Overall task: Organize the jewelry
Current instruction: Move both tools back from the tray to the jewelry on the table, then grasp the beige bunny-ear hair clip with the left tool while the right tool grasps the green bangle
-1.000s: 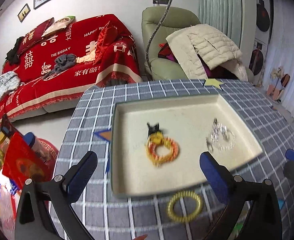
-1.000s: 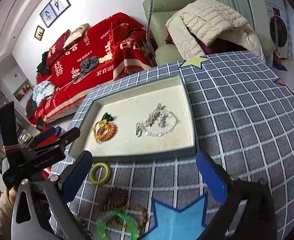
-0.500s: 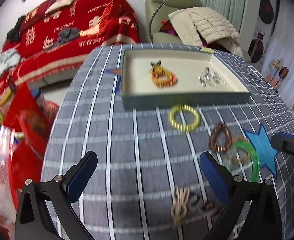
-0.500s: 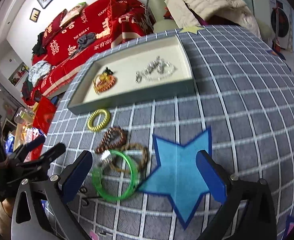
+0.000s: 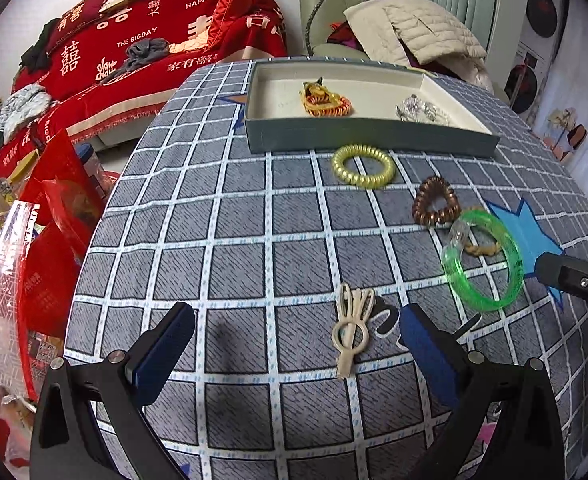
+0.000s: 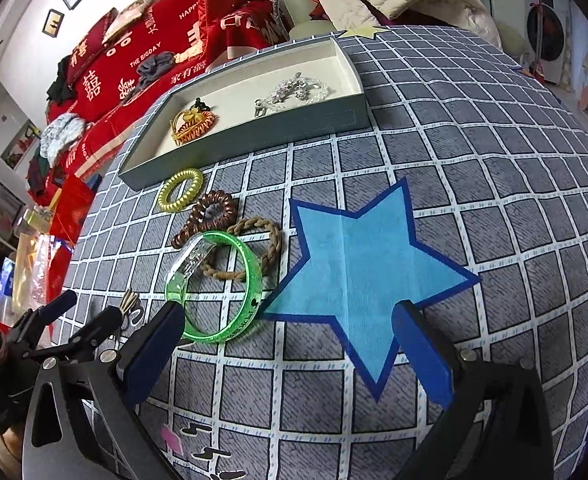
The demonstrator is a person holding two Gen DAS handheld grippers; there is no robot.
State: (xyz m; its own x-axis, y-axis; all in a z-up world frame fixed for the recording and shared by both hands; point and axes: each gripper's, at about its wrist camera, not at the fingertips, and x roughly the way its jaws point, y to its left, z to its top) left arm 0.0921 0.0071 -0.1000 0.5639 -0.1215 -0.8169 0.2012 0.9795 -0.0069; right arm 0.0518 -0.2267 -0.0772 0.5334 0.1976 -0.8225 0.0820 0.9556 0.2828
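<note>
A grey-green tray (image 5: 374, 136) (image 6: 254, 136) at the far side holds an orange coil bracelet (image 5: 326, 100) (image 6: 192, 122) and a clear crystal bracelet (image 5: 422, 110) (image 6: 294, 90). On the cloth before it lie a yellow coil ring (image 5: 363, 166) (image 6: 180, 195), a brown coil ring (image 5: 434, 204) (image 6: 208, 216), a braided tan band (image 6: 270, 248), a green bangle (image 5: 482, 260) (image 6: 218, 288) and beige hair ties (image 5: 352, 330). My left gripper (image 5: 294, 344) is open above the near cloth, the hair ties between its fingers. My right gripper (image 6: 290, 344) is open, its left finger at the bangle.
The table has a grey checked cloth with a blue star patch (image 6: 366, 264). Its left edge drops to red bags and clutter (image 5: 46, 240). A red sofa (image 5: 134, 48) and a green armchair with a beige jacket (image 5: 414, 28) stand behind.
Both grippers have pulled back from above the tray toward the near side of the table and dropped lower. The loose rings, bangle and hair ties have come into view. Both stay open.
</note>
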